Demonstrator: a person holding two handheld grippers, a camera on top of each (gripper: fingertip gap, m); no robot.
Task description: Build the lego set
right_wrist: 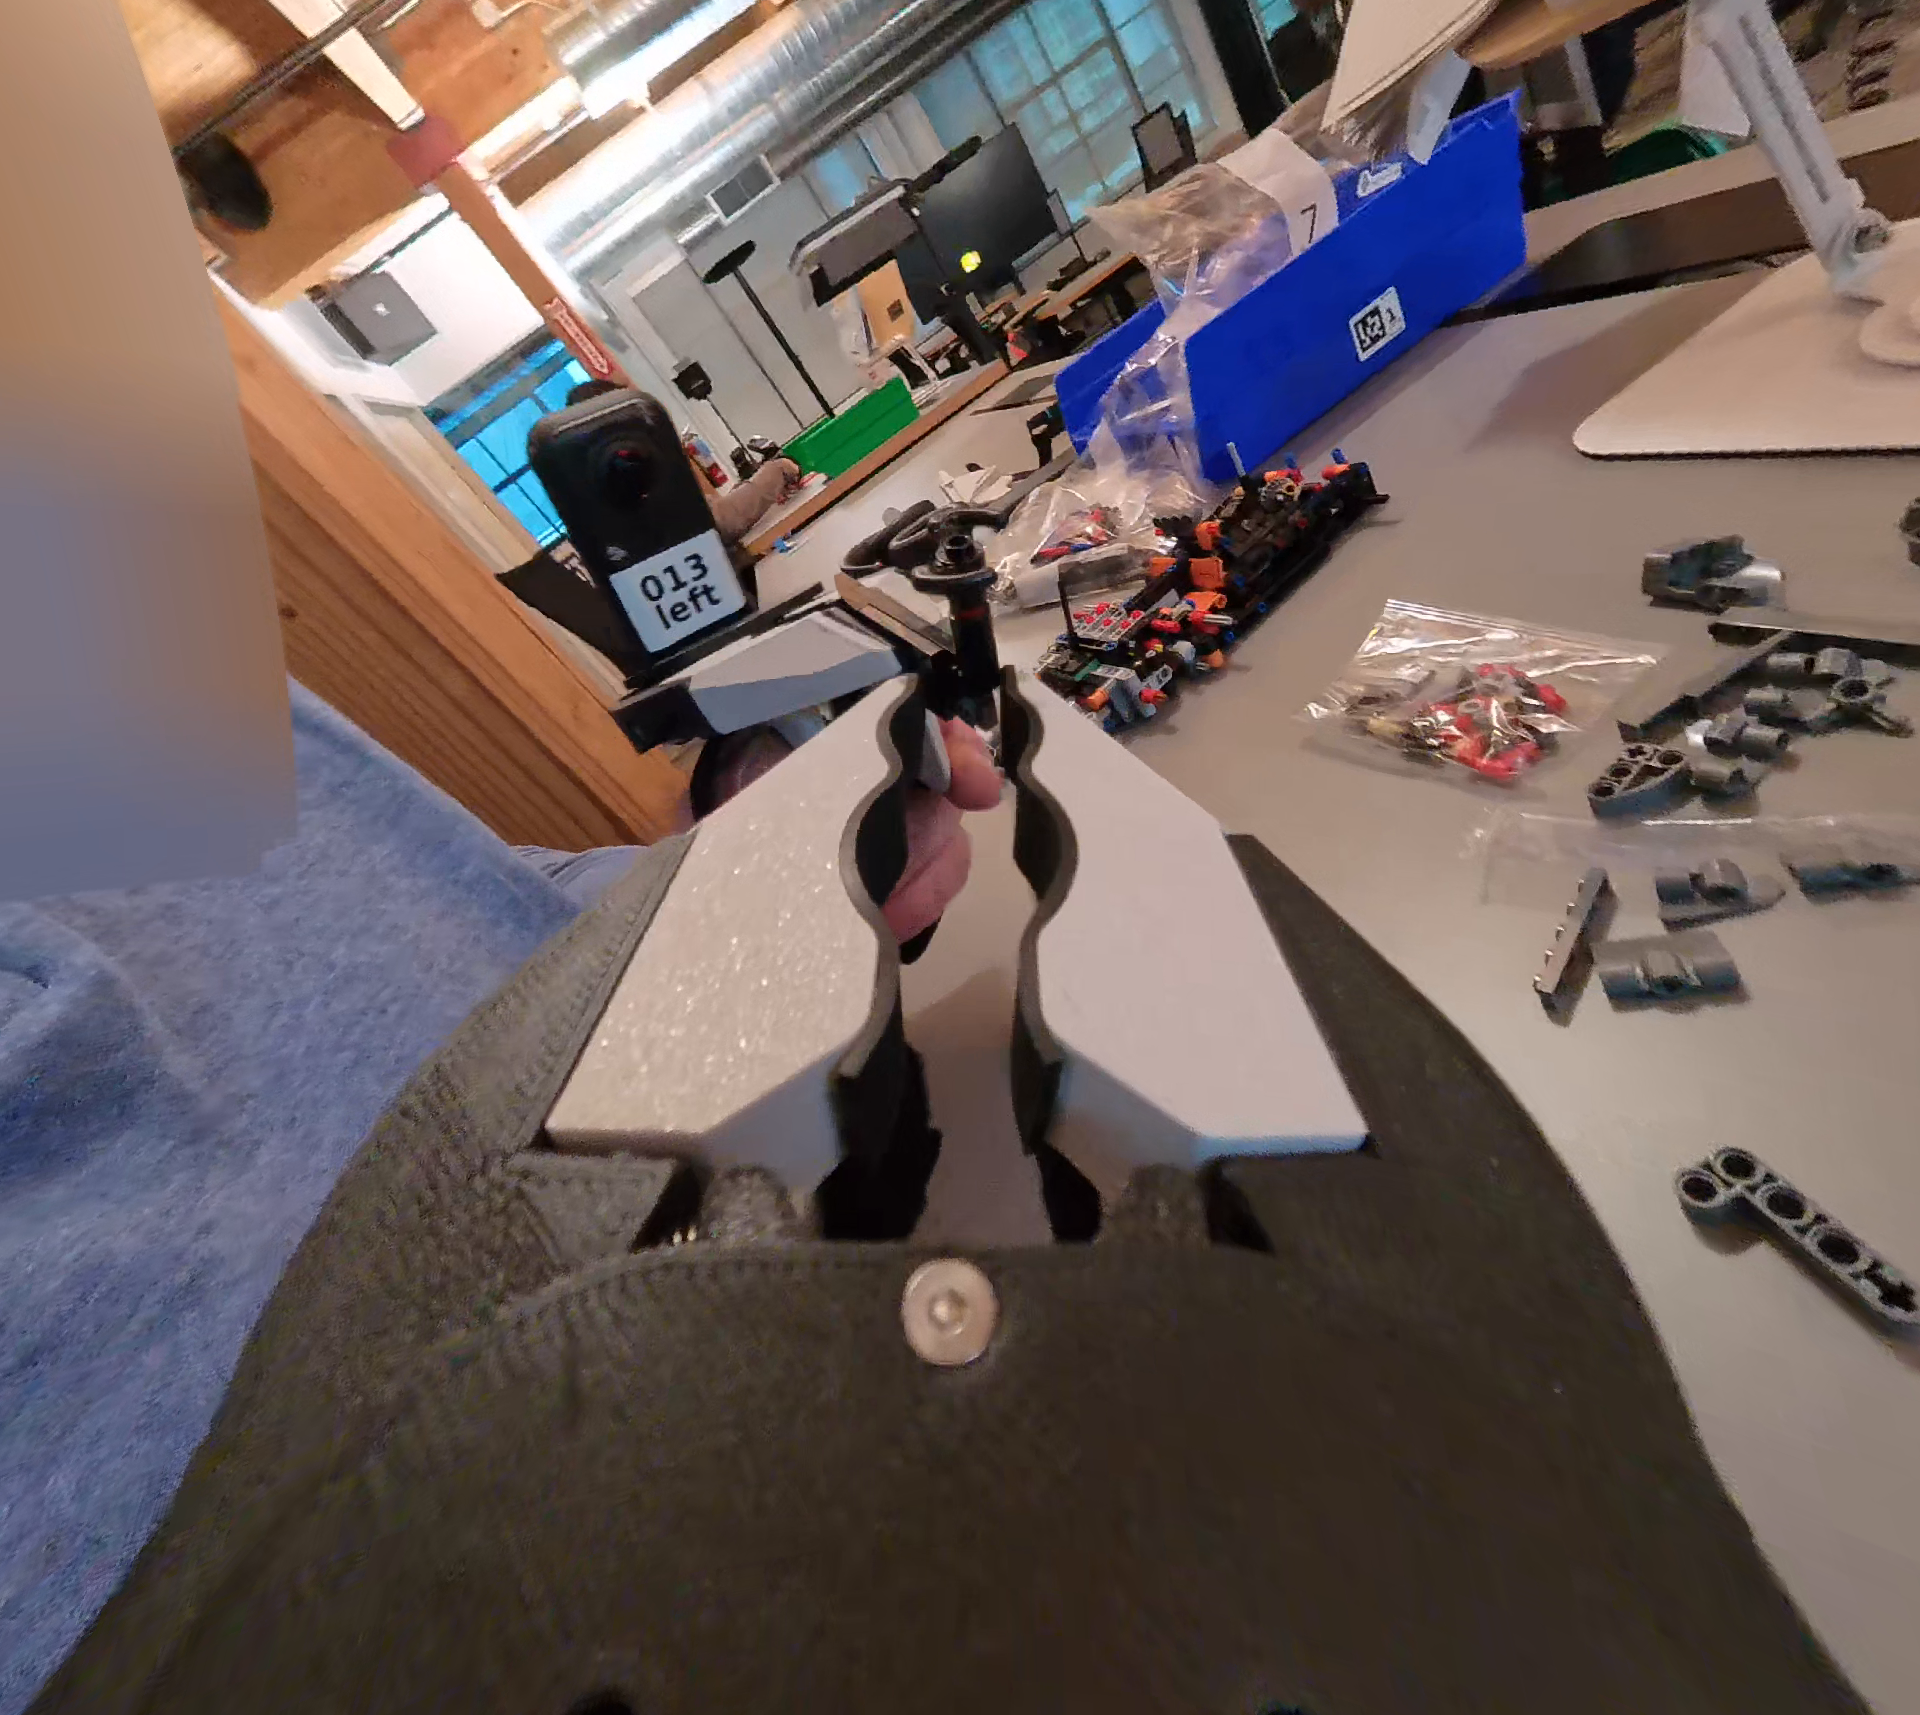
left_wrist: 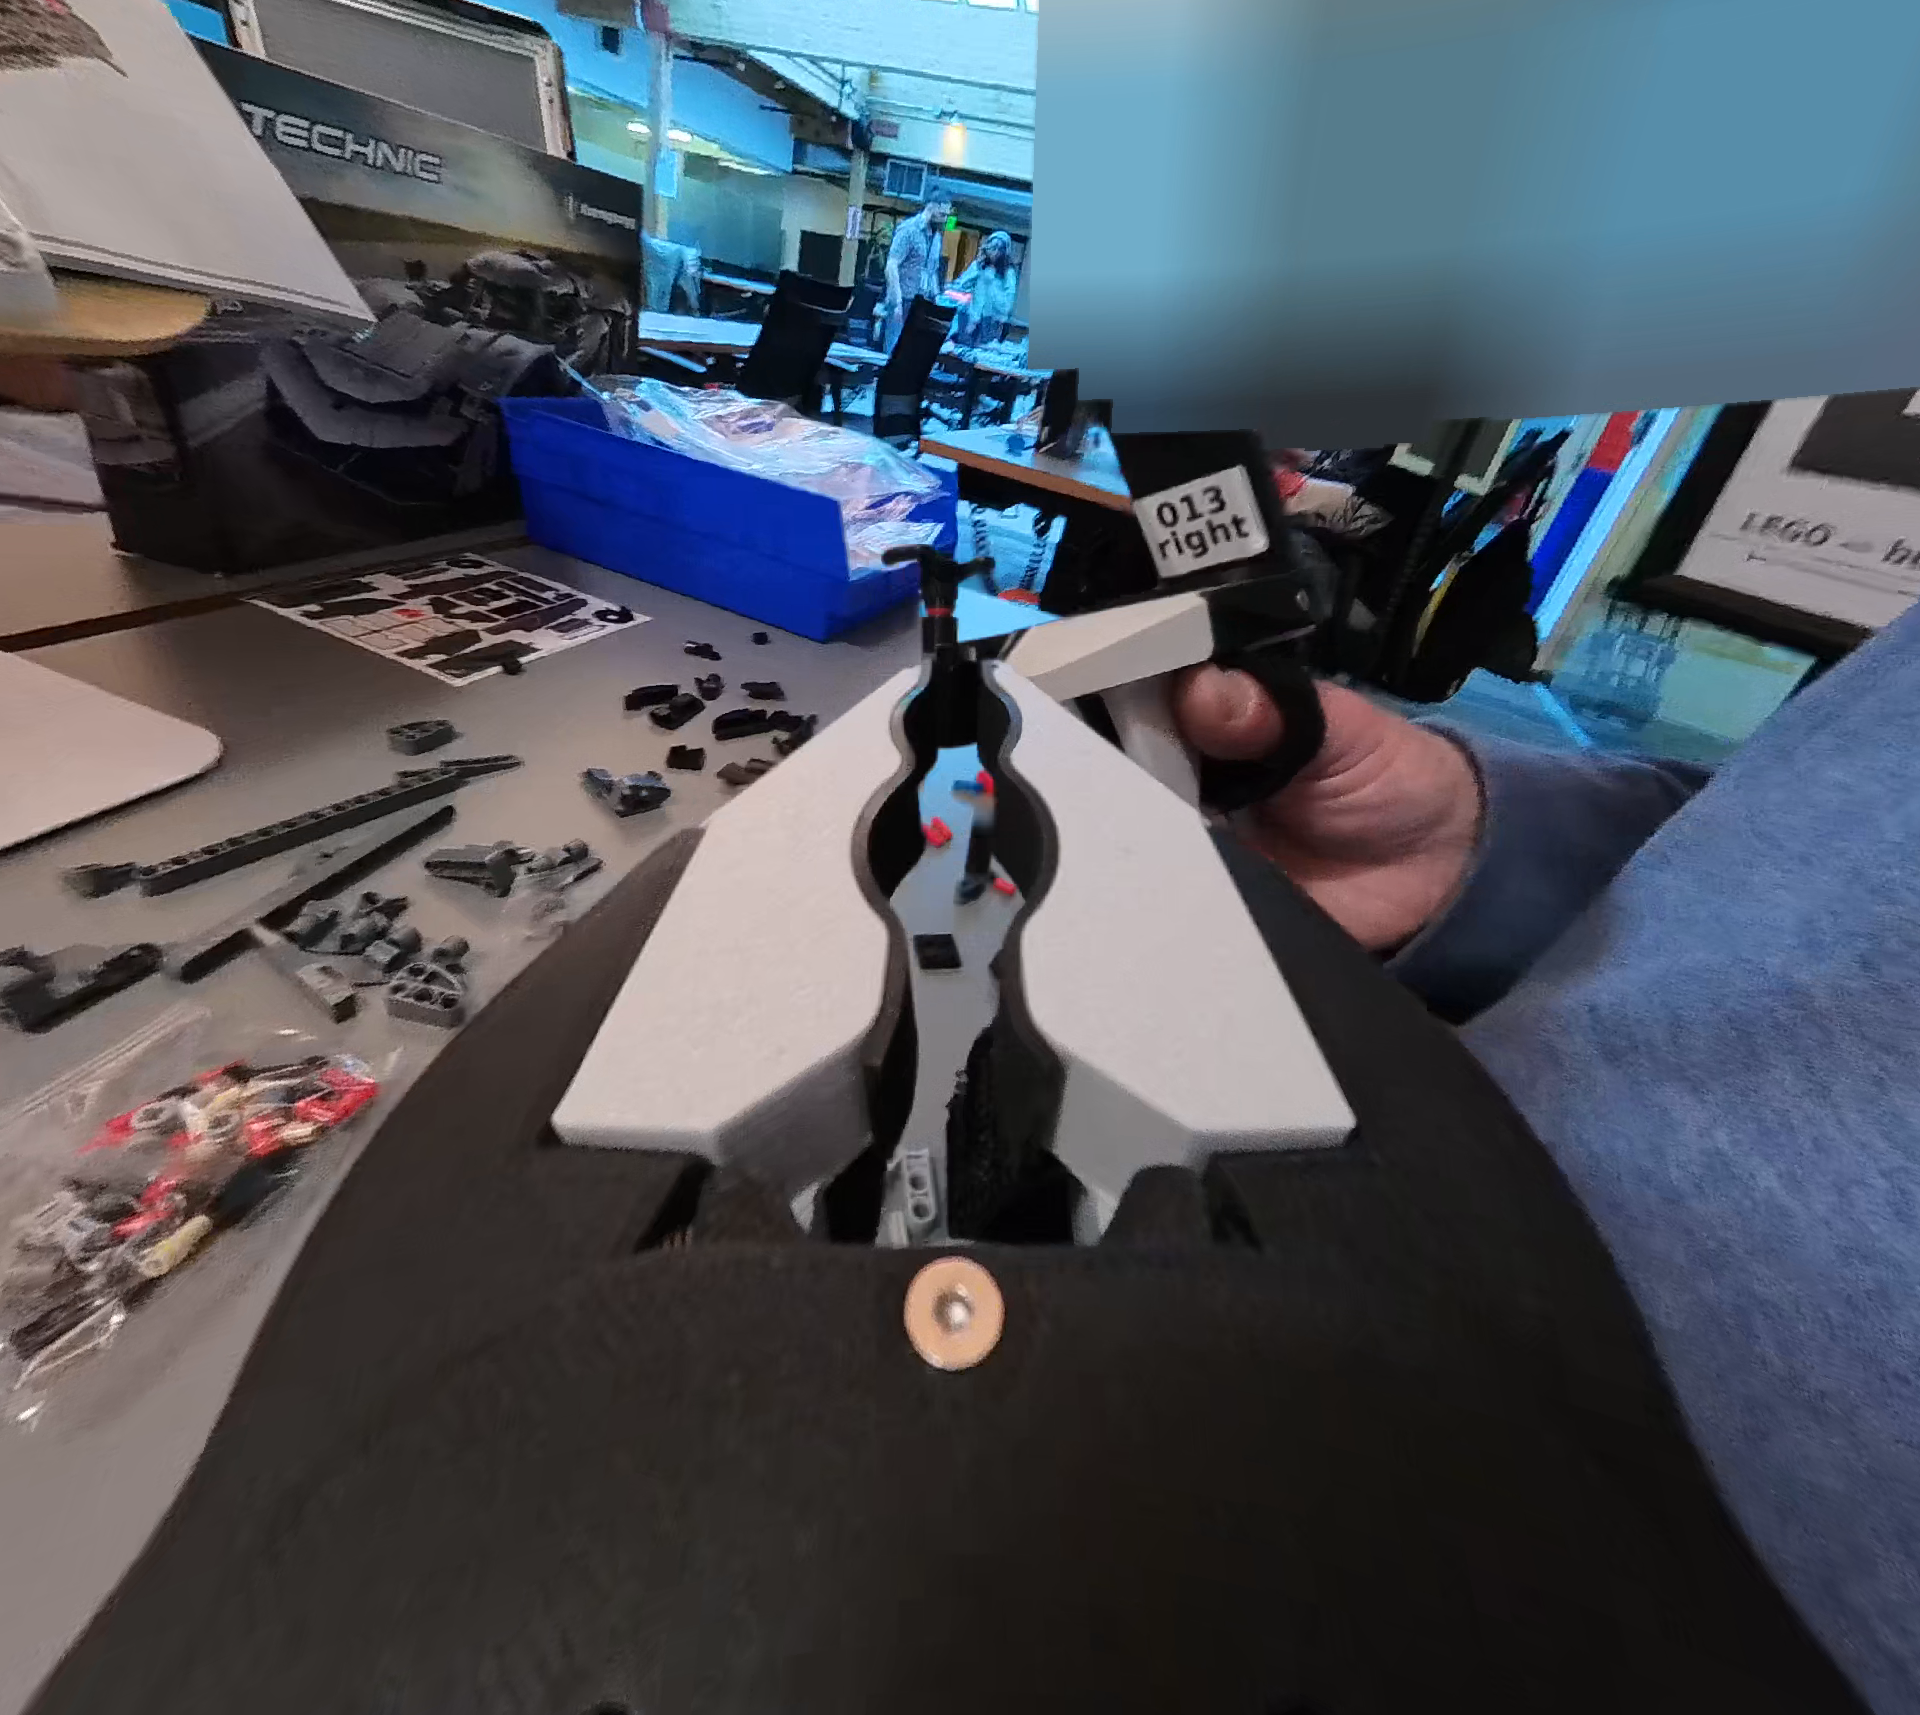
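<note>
Two handheld grippers meet tip to tip above a grey bench point(right_wrist: 1455, 460) strewn w/ Lego parts. The left gripper point(left_wrist: 951, 678) has its fingers drawn narrow around a slim black steering-column piece point(left_wrist: 943, 616), which stands upright w/ a small wheel at top and a red ring on its stem. The right gripper point(right_wrist: 961, 694) pinches the same piece from the opposite side, fingers equally close; a person's hand point(left_wrist: 1320, 792) in a blue sleeve wraps its handle in the left wrist view.

On the bench, per the right wrist view: a partly built chassis point(right_wrist: 1195, 595) w/ orange, red and blue pins lies beyond the held piece, well apart from it. Just right of it sits a clear bag of red and black pins point(right_wrist: 1475, 709), then loose dark grey connectors point(right_wrist: 1704, 772) and a bent grey liftarm point(right_wrist: 1797, 1250) nearer the camera. A blue bin point(right_wrist: 1351, 335) stuffed w/ plastic bags stands farther back.

Left wrist view: a sticker sheet point(left_wrist: 447, 616) lies flat near the bin, w/ long black beams point(left_wrist: 281, 844) and scattered small black parts point(left_wrist: 717, 709) between it and the camera. A second bag of pins point(left_wrist: 177, 1166) rests at the bench's near left. A dark set box point(left_wrist: 416, 211) stands behind, instruction pages propped above it.
</note>
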